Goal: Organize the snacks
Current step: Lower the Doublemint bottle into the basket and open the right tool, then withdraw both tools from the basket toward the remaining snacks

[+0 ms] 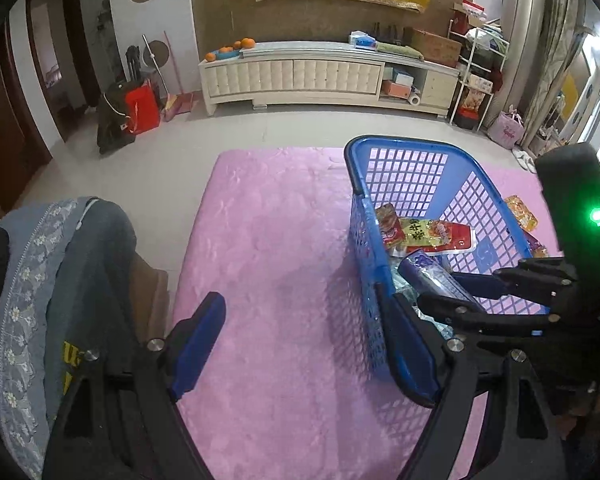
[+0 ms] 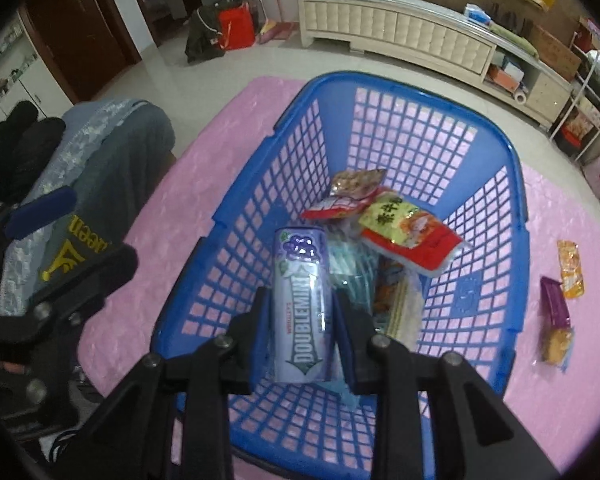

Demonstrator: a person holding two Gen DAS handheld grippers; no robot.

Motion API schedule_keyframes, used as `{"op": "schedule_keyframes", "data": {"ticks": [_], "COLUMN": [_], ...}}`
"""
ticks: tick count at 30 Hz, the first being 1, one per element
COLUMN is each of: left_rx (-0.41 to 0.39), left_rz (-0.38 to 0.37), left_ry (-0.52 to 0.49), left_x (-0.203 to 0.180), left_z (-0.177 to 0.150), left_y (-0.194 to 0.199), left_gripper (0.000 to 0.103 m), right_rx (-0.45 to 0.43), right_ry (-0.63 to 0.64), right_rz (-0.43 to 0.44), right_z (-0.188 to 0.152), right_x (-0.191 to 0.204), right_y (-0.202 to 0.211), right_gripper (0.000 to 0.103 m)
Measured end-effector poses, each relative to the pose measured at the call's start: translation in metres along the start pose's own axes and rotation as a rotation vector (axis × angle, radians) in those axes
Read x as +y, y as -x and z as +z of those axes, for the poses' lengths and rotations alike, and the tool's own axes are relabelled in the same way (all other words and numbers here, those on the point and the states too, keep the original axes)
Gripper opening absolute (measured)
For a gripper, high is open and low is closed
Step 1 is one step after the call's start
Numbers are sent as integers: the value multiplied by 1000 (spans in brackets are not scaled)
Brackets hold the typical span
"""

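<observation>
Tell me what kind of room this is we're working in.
Most likely a home living room. A long cream cabinet with oranges on top runs along the far wall, a broom leans in the corner, and the blue basket sits on a pink rug.

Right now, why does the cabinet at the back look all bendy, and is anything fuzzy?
Right wrist view: the fisheye lens bows the long cabinet and darkens the corners; the Doublemint can in the right gripper reads clearly, slightly soft at its near end. Left wrist view: the blue basket casts a grid shadow on the pink mat, and a green light glares.
</observation>
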State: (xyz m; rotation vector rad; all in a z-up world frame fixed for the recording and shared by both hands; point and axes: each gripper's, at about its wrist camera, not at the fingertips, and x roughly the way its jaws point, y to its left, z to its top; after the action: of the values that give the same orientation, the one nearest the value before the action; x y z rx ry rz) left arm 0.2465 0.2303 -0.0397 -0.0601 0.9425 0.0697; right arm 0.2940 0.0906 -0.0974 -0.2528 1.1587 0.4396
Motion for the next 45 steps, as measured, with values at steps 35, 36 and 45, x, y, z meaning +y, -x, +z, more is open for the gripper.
{"op": "schedule_keyframes", "data": {"ticks": [35,36,45], "left_rx": [-153,-164,-177], "left_rz": [-7,-9,-55], "left_ry": [-104,-119,-200], "left_x": [-99,-108,-174], "left_z": [-31,-32,-33], "left_y": [139,143,145], "left_gripper": [81,81,81], "right_rx": [-218,-226,-276], "right_ry": [-105,-114,-147], "right_rz": [47,47,22], "right_z": [-94,-99,-132], "right_x": [-62,-69,-113], "right_y": [175,180,212], "right_gripper": [80,80,84]}}
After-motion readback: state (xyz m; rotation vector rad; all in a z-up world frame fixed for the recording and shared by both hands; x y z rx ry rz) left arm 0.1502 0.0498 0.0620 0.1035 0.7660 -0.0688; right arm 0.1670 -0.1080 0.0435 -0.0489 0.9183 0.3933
